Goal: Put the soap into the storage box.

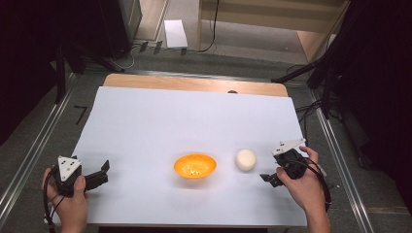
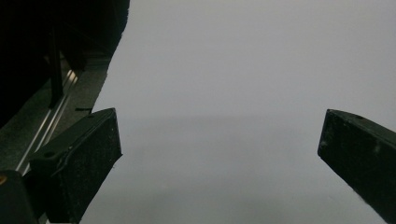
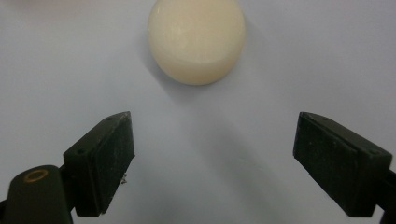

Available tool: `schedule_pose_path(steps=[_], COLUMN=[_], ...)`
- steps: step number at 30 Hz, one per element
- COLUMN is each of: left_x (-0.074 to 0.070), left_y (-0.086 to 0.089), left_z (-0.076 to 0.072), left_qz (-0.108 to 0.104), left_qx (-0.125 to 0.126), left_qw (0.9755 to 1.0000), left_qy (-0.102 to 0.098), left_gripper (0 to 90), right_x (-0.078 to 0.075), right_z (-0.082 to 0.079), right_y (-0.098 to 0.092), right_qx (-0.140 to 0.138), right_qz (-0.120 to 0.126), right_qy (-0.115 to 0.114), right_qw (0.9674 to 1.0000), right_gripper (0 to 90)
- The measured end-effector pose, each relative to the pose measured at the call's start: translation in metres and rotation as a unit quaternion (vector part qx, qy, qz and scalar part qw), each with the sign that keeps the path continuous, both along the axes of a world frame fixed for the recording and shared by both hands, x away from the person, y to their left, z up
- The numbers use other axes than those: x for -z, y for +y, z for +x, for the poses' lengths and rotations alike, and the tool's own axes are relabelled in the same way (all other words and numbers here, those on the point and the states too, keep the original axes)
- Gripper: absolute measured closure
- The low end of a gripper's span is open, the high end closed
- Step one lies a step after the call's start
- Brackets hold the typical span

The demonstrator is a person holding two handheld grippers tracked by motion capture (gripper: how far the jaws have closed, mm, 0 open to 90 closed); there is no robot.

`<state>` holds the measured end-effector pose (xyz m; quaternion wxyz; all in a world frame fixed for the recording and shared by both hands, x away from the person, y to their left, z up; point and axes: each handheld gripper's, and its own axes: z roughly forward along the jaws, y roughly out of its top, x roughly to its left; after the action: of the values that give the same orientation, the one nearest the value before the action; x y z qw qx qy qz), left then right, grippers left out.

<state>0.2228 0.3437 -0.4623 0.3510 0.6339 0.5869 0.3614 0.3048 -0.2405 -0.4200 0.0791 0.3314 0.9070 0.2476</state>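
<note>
Now the right tongs (image 1: 268, 178) sit just beside the ball (image 1: 245, 159), wide apart with nothing in them, so the step looks like getting ready to grab it, and next they need to slide forward around it and squeeze gently. The ball lies on the white sheet (image 1: 160, 126) near the orange bowl (image 1: 195, 165). The left tongs (image 1: 103, 171) rest wide apart and empty at the worktop's (image 1: 194, 83) left edge; grey floor (image 1: 204, 60) and dark stands (image 1: 60, 63) are around.

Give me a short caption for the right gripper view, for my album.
The right gripper, open, faces a cream ball lying just ahead on the white table cover.
</note>
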Motion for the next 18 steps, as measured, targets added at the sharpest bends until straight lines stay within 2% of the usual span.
schedule_pose_path(steps=[4, 8, 12, 16, 18], left_x=[0.000, 0.000, 0.000, 0.000, 0.000], left_y=[0.000, 0.000, 0.000, 0.000, 0.000], left_z=[0.000, 0.000, 0.000, 0.000, 0.000], left_qz=[0.001, 0.001, -0.001, 0.000, 0.000], left_qx=[-0.002, -0.003, -0.002, -0.002, -0.002], left_qw=[1.0000, 1.0000, 1.0000, 1.0000, 1.0000], left_qy=[-0.001, -0.001, -0.003, -0.003, -0.002], left_gripper=[0.0, 0.0, 0.0, 0.0, 0.0], right_x=[0.000, -0.001, -0.005, -0.008, -0.008], right_z=[0.009, 0.017, 0.028, 0.036, 0.039], right_y=[0.008, 0.016, 0.027, 0.033, 0.035], right_qx=[-0.020, -0.028, -0.051, -0.063, -0.070], right_qz=[-0.006, -0.012, -0.034, -0.028, -0.037], right_qy=[0.014, 0.022, 0.032, 0.034, 0.037], right_qw=[0.9997, 0.9993, 0.9976, 0.9970, 0.9962], right_gripper=[11.7, 11.7, 12.3, 13.2, 13.4])
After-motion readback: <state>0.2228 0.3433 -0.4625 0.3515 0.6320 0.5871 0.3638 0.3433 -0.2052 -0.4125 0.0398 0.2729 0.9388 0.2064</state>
